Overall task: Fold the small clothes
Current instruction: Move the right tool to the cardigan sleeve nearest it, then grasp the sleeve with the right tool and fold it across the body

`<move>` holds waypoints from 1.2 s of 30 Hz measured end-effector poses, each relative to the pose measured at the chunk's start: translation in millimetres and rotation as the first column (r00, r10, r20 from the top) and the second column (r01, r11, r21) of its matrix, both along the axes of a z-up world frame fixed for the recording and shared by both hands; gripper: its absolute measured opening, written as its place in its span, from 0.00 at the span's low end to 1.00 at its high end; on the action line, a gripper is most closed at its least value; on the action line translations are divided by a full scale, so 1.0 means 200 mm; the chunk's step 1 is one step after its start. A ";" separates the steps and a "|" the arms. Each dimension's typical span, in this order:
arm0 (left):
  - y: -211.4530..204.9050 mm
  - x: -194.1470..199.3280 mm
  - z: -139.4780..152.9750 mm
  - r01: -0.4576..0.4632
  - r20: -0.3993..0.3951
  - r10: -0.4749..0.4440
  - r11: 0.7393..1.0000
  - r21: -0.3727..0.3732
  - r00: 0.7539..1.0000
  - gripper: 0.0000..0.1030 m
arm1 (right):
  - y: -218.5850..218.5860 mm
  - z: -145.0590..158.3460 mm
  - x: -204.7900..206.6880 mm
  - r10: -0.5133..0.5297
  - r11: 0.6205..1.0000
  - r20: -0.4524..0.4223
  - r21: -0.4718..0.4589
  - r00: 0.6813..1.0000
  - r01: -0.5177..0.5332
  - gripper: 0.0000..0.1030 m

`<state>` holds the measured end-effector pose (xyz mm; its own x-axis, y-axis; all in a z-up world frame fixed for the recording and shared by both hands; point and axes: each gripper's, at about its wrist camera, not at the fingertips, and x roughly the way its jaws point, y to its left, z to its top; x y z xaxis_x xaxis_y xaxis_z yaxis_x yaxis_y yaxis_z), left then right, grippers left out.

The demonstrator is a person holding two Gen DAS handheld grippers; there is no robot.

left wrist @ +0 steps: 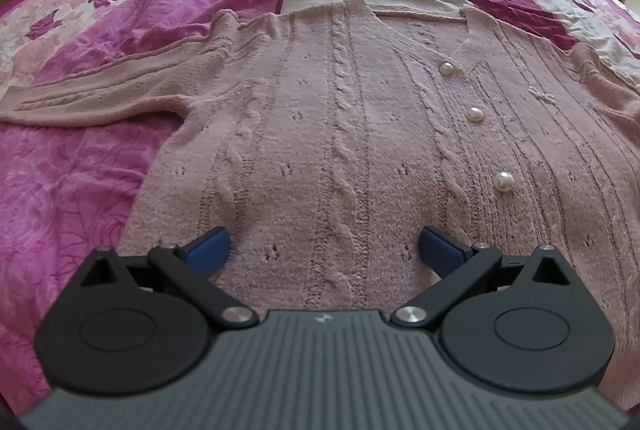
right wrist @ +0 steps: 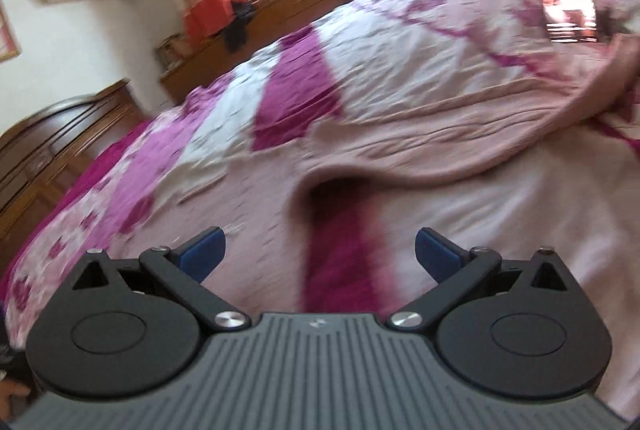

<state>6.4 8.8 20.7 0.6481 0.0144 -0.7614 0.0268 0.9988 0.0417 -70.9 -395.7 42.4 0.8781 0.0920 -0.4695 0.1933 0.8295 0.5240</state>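
cardigan [left wrist: 340,118]: dusty-pink cable knit, pearl buttons [left wrist: 475,115] fastened, spread face-up on the bedspread [left wrist: 80,170], sleeve out sideways, laid flat likely for folding | left gripper [left wrist: 324,246]: over its hem, fingers spread, grasping nothing | right gripper [right wrist: 320,250]: beside its sleeve [right wrist: 460,134], likewise spread and empty; view blurred

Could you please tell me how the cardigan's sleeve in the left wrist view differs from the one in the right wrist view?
The pink cable-knit cardigan's sleeve in the left view lies flat and straight, out across the magenta floral bedspread. The sleeve in the right view is bunched and humped, with a shadowed hollow beneath. Both are the same pink ribbed knit.
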 end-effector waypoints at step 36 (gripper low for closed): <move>0.14 0.01 0.09 -0.084 0.058 0.082 0.996 0.020 0.995 1.00 | -0.55 0.20 0.23 -0.436 0.896 0.193 0.006 0.879 0.443 0.06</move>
<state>8.9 36.1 38.4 0.6864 0.0864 -0.7220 -0.0592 0.9963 0.0629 -25.2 -504.8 82.9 0.8950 -0.3384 -0.2906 0.4457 0.7014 0.5562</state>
